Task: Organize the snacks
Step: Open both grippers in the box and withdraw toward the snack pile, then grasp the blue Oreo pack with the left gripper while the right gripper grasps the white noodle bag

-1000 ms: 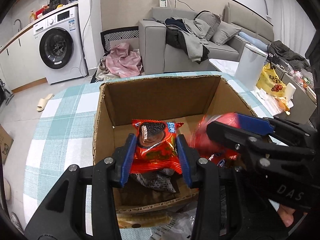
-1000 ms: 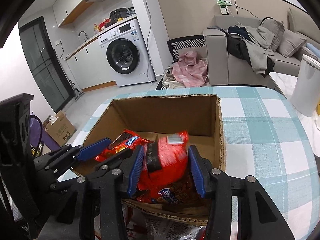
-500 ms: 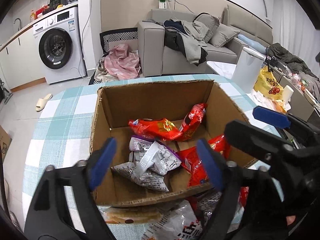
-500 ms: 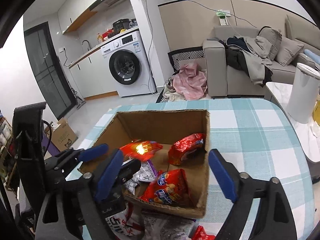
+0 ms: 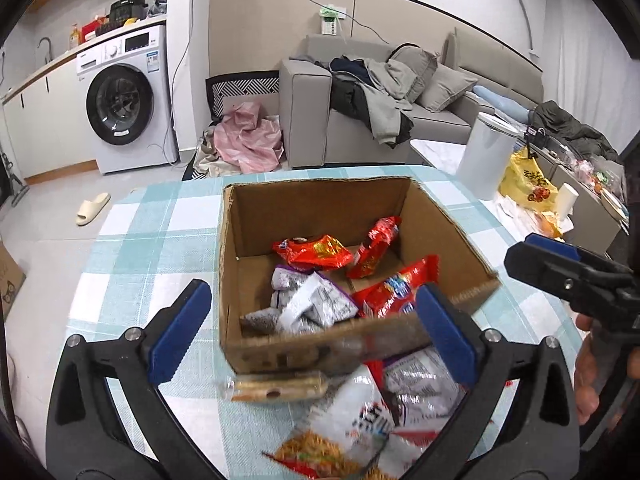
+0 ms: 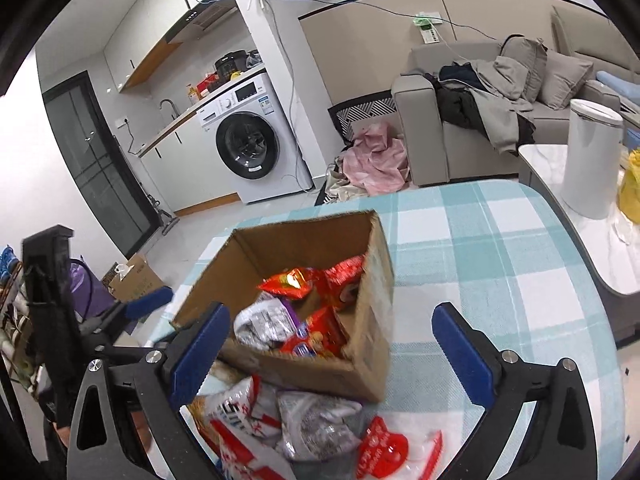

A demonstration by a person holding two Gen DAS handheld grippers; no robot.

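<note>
Left claw [image 5: 312, 332] and right claw [image 6: 324, 352]: jaws opening, nothing between. Loose snack packs [image 6: 316, 432] lie on counter [image 6: 480, 248] beside box [image 5: 352, 200]. Packs look light, crinkly, slippery, crushable; pinch sealed edge, light pressure.

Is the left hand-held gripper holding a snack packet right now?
No. The left hand-held gripper stands wide open and empty, and the red packets lie inside the cardboard box.

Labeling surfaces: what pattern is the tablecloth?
Light teal and white check tablecloth, clearest in the right wrist view.
</note>
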